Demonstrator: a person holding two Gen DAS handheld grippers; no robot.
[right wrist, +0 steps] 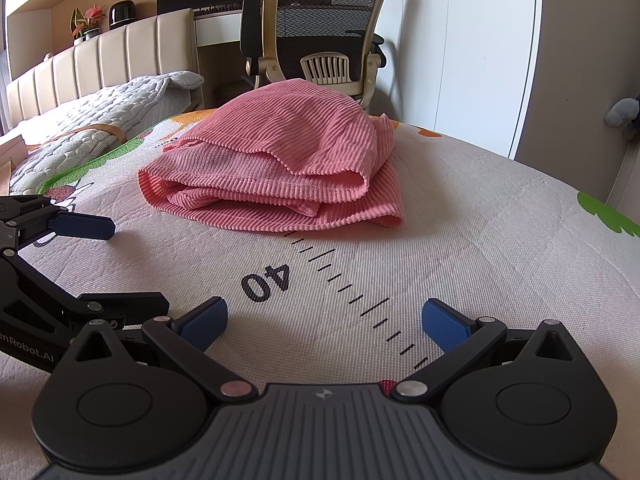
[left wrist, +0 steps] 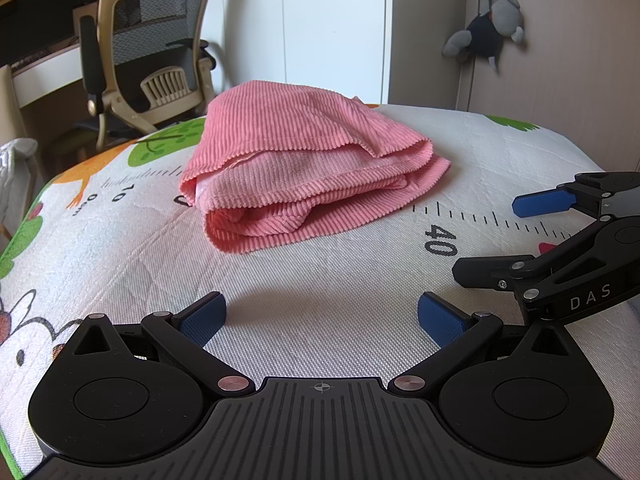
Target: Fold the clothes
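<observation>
A pink ribbed garment (left wrist: 304,164) lies folded in a thick bundle on a white printed mat (left wrist: 320,280); it also shows in the right wrist view (right wrist: 280,168). My left gripper (left wrist: 322,318) is open and empty, resting low over the mat a short way in front of the bundle. My right gripper (right wrist: 324,322) is open and empty, also short of the bundle, over the printed ruler near "40". Each gripper shows at the side of the other's view: the right one (left wrist: 504,236) and the left one (right wrist: 128,264), both open.
The mat (right wrist: 480,240) has cartoon prints and a ruler scale. An office chair (left wrist: 152,56) stands behind the mat's far edge. A grey quilted blanket (right wrist: 100,120) and padded headboard lie at the left. A wardrobe and a hanging plush toy (left wrist: 488,32) are at the right.
</observation>
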